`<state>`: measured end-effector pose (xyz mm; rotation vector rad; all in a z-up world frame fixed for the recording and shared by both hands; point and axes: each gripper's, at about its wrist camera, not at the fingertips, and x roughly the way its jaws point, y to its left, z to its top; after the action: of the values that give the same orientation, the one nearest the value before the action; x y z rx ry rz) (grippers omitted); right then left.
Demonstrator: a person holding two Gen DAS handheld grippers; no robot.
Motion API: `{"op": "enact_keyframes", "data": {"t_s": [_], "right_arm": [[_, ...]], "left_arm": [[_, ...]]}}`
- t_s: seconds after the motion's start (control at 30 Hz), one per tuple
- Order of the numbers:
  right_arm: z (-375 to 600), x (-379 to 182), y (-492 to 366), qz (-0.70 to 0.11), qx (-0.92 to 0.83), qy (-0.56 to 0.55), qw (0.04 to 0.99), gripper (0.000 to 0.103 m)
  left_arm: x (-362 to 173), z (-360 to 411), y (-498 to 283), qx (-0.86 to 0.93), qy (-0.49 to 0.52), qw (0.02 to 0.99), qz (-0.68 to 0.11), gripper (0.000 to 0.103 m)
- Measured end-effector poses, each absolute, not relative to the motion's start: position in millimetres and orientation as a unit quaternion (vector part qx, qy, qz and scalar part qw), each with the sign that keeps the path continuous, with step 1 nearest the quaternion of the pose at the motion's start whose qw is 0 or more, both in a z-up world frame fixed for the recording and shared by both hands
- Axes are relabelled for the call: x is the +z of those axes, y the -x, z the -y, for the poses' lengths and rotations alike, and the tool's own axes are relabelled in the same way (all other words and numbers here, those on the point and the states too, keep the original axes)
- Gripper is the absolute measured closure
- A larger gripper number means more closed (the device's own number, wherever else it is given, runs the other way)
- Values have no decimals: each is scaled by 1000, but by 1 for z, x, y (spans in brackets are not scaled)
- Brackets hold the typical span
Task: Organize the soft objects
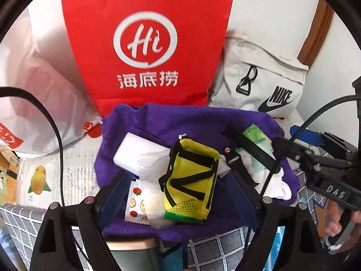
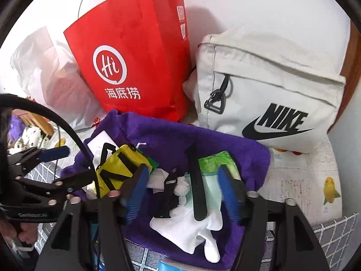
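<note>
A purple towel [image 1: 158, 122] [image 2: 225, 144] lies spread out with small items on it. In the left wrist view a yellow pouch with black straps [image 1: 191, 176] sits in the middle, beside a white block [image 1: 135, 151], a white gauze strip [image 1: 151, 187] and a fruit-print packet [image 1: 135, 203]. My left gripper [image 1: 178, 176] hangs open over the pouch and packet, its pads clear of both. In the right wrist view a black watch strap [image 2: 198, 192], a green tissue pack [image 2: 216, 160] and a white cloth [image 2: 191, 230] lie between the fingers of my right gripper [image 2: 182, 171], which is open.
A red paper bag [image 1: 146, 33] and a grey Nike bag [image 2: 270, 79] stand behind the towel against the wall. A white plastic bag [image 1: 45, 67] slumps at the left. A black cable [image 1: 54, 135] hangs across. A checked grey cloth [image 1: 18, 221] covers the near surface.
</note>
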<state>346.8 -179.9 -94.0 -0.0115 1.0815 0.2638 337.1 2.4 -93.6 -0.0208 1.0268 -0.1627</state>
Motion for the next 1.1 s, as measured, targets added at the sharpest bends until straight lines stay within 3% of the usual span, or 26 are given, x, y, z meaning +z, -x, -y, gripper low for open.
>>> {"op": "enact_keyframes", "data": {"t_s": [0.03,0.07,0.33,0.43,0.77,1.1], "right_arm": [[178,-90,-345,-507,118,9,854,22],[176,-85,-341,-496,113,13,861,19],[173,-62,-303,-497,97,2,862,16],[175,-49,-279,-486,87,7,869,0],[181,-9,-202,-478,62,22,876,0],[188,8,-132,-480,57,12,875,0]], "left_arm": [[-89,-3,-335,-76,9,870,-488,7],[-83,-3,-332,-73,8,873,-482,4],[-30,-3,-295,-48,-14,906,-421,1],[-11,3,-278,-48,-28,915,-400,1],[31,12,-197,-53,-44,928,-366,1],[24,5,-115,-37,-1,922,-384,1]]}}
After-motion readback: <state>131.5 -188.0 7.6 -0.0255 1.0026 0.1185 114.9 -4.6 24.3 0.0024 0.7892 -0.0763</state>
